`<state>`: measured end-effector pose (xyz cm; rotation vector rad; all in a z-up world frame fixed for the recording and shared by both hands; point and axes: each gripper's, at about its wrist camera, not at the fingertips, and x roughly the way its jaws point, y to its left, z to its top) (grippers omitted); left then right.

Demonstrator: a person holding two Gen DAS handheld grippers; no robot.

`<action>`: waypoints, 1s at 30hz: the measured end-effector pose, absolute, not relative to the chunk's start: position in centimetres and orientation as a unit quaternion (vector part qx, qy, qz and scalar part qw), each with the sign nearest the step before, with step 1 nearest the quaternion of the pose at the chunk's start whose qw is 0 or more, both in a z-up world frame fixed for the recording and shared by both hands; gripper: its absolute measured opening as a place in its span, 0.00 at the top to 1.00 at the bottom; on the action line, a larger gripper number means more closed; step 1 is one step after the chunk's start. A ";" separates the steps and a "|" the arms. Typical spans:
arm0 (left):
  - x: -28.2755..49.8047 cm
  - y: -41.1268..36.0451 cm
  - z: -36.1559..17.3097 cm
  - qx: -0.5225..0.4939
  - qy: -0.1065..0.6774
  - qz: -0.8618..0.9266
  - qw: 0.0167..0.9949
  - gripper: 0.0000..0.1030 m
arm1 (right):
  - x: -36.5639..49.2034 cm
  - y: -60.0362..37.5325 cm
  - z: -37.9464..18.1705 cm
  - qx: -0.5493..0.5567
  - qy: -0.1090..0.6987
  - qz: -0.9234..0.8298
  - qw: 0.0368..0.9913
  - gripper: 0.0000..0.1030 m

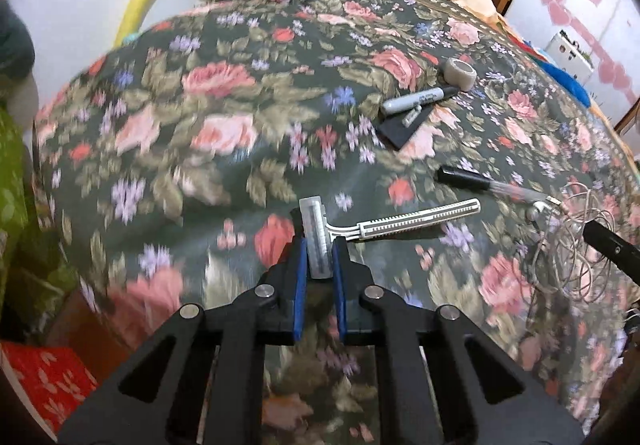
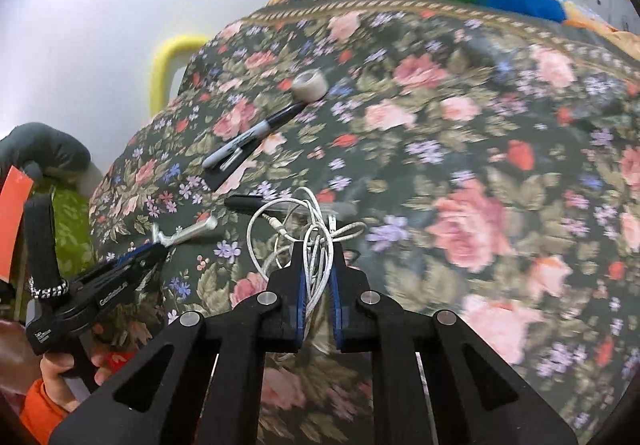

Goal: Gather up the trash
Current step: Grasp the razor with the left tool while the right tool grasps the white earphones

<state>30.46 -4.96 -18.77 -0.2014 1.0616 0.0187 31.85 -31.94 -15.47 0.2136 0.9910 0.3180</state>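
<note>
My left gripper [image 1: 320,253] pinches the head of a razor [image 1: 400,225], handle sticking out sideways so it lifts clear of the bedspread [image 1: 200,105]. My right gripper [image 2: 318,269] is clamped on a tangle of white cable [image 2: 304,221]. Beyond the razor lie a pen [image 1: 468,177], a marker [image 1: 416,99] and a tape roll [image 1: 460,73]. No bin shows, so I cannot tell where these go.

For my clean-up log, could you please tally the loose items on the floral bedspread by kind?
Writing tools: 2, the grey marker and the black pen
Razors: 1, the disposable razor, held by the left gripper
Cables: 1, the white cable bundle, held by the right gripper
Tape rolls: 1
Black cards: 1
Total: 6
</note>
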 end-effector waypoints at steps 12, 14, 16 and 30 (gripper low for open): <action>27.4 -8.2 -15.8 -0.090 0.494 -0.028 0.865 0.90 | 29.7 -32.6 -11.2 0.081 0.435 0.158 0.883 0.91; 26.9 -8.6 -15.1 -0.089 0.489 -0.032 0.867 0.90 | 29.3 -32.3 -10.8 0.077 0.433 0.161 0.884 0.91; 26.3 -8.6 -14.2 -0.089 0.483 -0.033 0.871 0.90 | 28.8 -31.9 -10.4 0.076 0.431 0.166 0.884 0.91; 19.2 -3.4 -8.8 -0.092 0.445 0.013 0.890 0.90 | 24.3 -25.6 -7.2 0.051 0.417 0.223 0.880 0.91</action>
